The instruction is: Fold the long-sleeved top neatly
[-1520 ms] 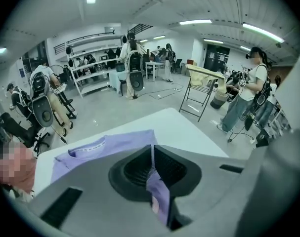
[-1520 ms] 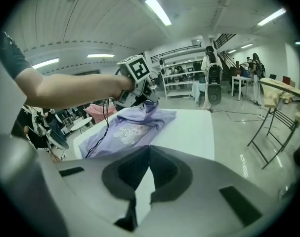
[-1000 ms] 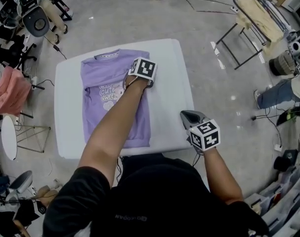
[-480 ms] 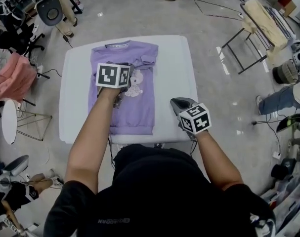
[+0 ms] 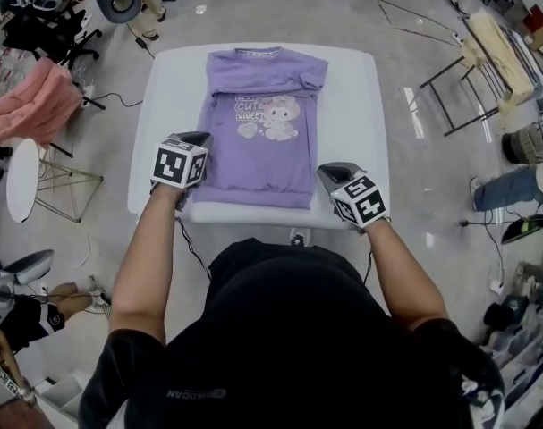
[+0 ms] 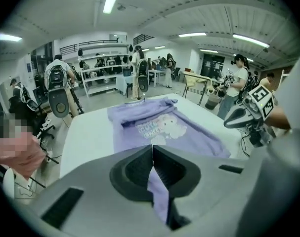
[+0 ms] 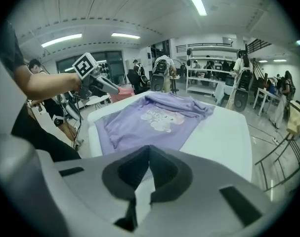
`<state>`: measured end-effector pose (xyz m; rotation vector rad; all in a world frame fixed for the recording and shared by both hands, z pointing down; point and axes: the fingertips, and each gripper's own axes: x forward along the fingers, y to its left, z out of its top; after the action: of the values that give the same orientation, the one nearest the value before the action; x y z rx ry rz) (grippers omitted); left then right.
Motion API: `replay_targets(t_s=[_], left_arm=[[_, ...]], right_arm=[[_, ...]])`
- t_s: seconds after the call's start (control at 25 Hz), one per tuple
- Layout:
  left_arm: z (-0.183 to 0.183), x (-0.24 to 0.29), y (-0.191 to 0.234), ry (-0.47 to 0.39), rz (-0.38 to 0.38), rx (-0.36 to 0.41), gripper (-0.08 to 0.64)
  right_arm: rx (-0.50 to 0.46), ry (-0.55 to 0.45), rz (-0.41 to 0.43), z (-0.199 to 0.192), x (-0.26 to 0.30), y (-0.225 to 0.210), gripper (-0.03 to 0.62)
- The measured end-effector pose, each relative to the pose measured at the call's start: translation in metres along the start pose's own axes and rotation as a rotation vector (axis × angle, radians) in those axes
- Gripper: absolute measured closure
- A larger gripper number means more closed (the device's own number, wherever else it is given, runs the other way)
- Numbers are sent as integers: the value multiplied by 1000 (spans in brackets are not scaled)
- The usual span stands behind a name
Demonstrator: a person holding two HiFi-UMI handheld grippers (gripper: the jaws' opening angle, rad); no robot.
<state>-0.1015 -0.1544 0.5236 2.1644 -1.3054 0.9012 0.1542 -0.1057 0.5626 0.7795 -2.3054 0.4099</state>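
Note:
A purple long-sleeved top (image 5: 262, 137) with a cartoon print lies flat on the white table (image 5: 347, 123), sleeves folded in and hem toward me. My left gripper (image 5: 203, 137) hovers at the top's near left edge. Its jaws have just been closing and the tips now meet. In the left gripper view the left gripper (image 6: 152, 147) shows purple cloth only through the gap behind its tips, and I see none pinched. My right gripper (image 5: 324, 170) is shut with nothing in it, over bare table by the near right hem corner. White table shows behind the right gripper (image 7: 149, 148).
A pink garment (image 5: 34, 101) hangs on a rack left of the table, with a round white side table (image 5: 22, 181) beside it. A folding stand (image 5: 459, 88) is at the right. Cables cross the floor, and people stand in the background.
My left gripper has drawn back from over the top's chest to its near left edge. My right gripper has shifted a little along the table's near right side.

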Motion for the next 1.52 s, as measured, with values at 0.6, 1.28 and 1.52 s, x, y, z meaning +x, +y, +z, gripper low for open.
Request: replay_targets(t_s=[0.6,1.28,1.52], left_arm=[[-176,-23,-38,199,-168,527,446],[-195,1,-29,330,-168,777,424],[-199,4,-25,333,-267,620,468]], right_arm=[[-412,299,-41,-76,25,90,491],[-797,545,41,-93,36,72,448],[-850,570,86,-97,38,66,445]])
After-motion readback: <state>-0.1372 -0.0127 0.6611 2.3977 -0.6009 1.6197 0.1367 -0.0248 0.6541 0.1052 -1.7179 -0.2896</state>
